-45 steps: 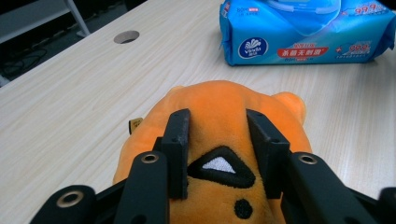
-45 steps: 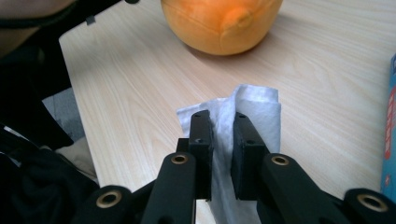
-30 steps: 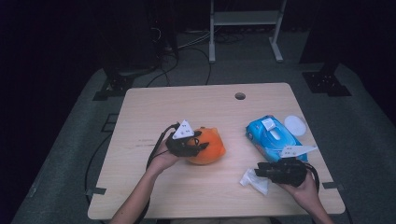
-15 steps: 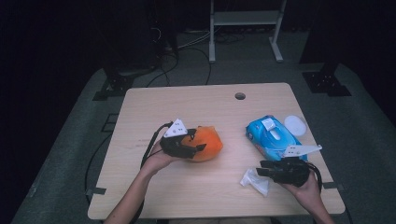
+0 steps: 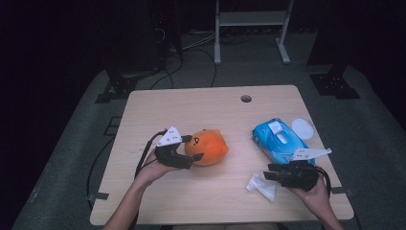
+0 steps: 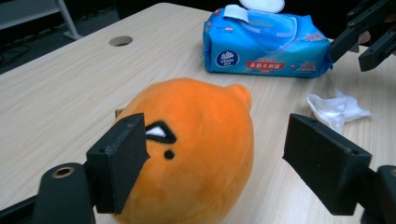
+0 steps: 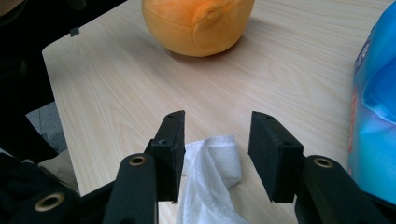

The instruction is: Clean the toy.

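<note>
The orange plush toy (image 5: 208,147) lies on the wooden table (image 5: 191,110), a little left of its middle. The left gripper (image 5: 190,155) is at the left side of the toy; its jaws have just been opening, and in the left gripper view they stand apart with the toy (image 6: 196,144) between them, one pad just beside its face, the other clear of it, so nothing is held. To the right of the toy lies the blue wipes pack (image 5: 280,140) and, nearer the person, a crumpled white wipe (image 5: 261,184). The right gripper (image 5: 270,173) is just above this wipe (image 7: 210,182); its jaws have also just been opening and do not press it
</note>
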The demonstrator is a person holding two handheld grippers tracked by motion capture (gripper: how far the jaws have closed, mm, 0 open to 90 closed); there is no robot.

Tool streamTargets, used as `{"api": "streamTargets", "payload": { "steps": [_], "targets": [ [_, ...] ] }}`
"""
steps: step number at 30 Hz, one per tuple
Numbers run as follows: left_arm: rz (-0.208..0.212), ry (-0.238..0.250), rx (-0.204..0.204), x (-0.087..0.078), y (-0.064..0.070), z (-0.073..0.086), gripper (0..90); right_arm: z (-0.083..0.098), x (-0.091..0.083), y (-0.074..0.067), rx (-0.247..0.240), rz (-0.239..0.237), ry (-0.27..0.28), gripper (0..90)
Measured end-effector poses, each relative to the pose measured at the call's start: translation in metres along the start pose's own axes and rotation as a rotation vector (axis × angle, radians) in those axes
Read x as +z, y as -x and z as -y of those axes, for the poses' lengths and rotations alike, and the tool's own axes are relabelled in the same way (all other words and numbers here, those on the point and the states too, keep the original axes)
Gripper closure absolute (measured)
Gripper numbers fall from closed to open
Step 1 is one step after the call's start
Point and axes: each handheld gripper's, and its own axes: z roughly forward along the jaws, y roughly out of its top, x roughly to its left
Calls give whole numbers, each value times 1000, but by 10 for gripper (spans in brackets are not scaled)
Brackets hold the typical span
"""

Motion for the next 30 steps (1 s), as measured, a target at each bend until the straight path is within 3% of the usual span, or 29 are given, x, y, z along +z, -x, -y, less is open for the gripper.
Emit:
{"api": "streamTargets", "payload": {
  "steps": [15, 30],
  "targets": [
    [-18, -20, -34, -17, 1, 23, 181, 1, -1, 2, 13, 2, 5, 527],
    [-18, -31, -61, -20, 4, 42, 169, 2, -3, 3, 18, 3, 7, 518]
  ]
}}
